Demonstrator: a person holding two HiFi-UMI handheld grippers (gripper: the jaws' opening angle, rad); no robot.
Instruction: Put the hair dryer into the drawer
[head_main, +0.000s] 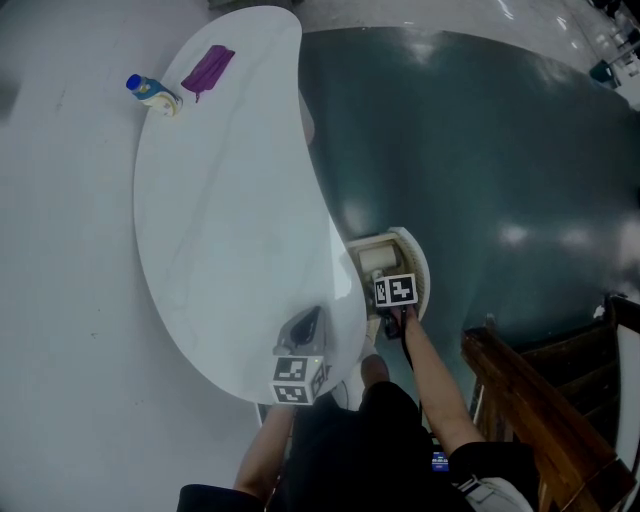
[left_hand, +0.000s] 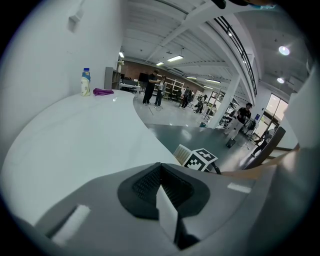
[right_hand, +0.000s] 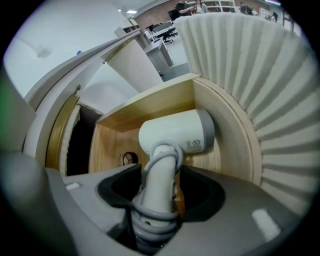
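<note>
Under the edge of the white table (head_main: 220, 200), the curved drawer (head_main: 421, 268) stands pulled out over the dark green, glossy floor (head_main: 470, 150). Your right gripper (right_hand: 159, 200) is clamped on the handle of the hair dryer (right_hand: 175, 132), with the grey cord (right_hand: 152, 217) wound round that handle just above the jaws. The dryer's white head, which has a grey band at one end, sits inside the drawer, between its pale wooden back wall and the rounded wooden side. I cannot tell whether it touches the drawer's bottom. A small round fitting (right_hand: 129, 159) shows in the back wall to the left of the handle, and the drawer's fluted white front (right_hand: 260, 75) rises at the right.

Your left gripper (left_hand: 167, 210) hangs over the near end of the table with its jaws together and nothing between them.

The tabletop is smooth, white and long, curving like a bean. At its far end a small bottle with a blue cap (head_main: 153, 93) stands upright near a white wall, with a purple cloth (head_main: 208, 68) just beside it.

Beyond the table, the left gripper view opens onto a large hall with white beams, ceiling lights, shelves and several people standing well away. A dark wooden frame (head_main: 540, 400) stands at your right.
</note>
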